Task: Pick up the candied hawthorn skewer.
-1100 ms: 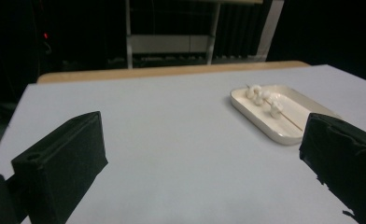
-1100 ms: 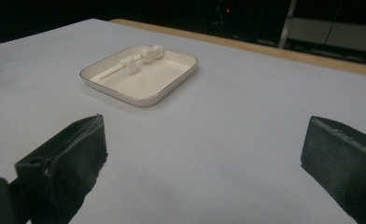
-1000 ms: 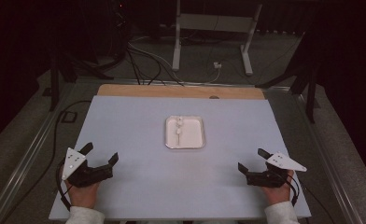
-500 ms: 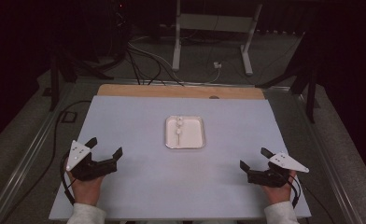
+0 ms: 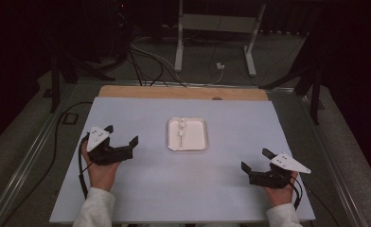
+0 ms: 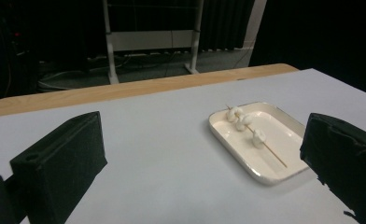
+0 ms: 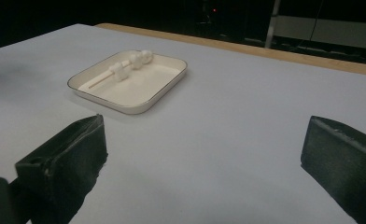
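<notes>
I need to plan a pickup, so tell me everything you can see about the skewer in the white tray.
The skewer is a thin, pale stick that looks wooden, lying flat and lengthwise in the shallow white tray at the middle of the table. Three small white, marshmallow-like pieces are threaded on it, bunched toward the tray's far end, which leaves the near length of the stick bare. It rests on the tray floor, and nothing else touches it. Both claws are open and well clear of it.
</notes>
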Motion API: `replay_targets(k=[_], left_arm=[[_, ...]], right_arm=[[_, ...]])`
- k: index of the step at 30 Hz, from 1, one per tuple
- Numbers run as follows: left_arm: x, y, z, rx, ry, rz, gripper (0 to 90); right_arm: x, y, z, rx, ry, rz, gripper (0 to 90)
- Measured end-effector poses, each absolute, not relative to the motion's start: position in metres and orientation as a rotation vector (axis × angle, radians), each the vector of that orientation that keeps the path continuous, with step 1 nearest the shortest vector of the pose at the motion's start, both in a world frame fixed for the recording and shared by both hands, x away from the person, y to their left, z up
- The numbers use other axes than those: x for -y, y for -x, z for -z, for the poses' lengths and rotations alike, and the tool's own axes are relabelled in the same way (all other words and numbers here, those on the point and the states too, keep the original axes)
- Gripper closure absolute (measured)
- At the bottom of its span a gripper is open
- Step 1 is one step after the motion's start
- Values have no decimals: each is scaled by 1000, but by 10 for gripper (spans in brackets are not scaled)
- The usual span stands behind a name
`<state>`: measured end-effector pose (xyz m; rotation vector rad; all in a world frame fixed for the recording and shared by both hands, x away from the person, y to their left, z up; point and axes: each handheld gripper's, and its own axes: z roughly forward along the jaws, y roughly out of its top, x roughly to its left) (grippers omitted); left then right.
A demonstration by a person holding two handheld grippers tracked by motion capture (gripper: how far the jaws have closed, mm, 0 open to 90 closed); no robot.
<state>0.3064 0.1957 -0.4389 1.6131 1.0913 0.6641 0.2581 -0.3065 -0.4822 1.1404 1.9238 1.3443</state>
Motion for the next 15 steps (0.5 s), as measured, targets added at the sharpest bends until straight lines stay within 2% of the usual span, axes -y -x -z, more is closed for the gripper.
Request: replay_targets(k=[15], left_arm=[[-132,-360,457,-1107,-1750,-553,13]], right_arm=[[302,-257,484,-1952,-1113,-1307,0]])
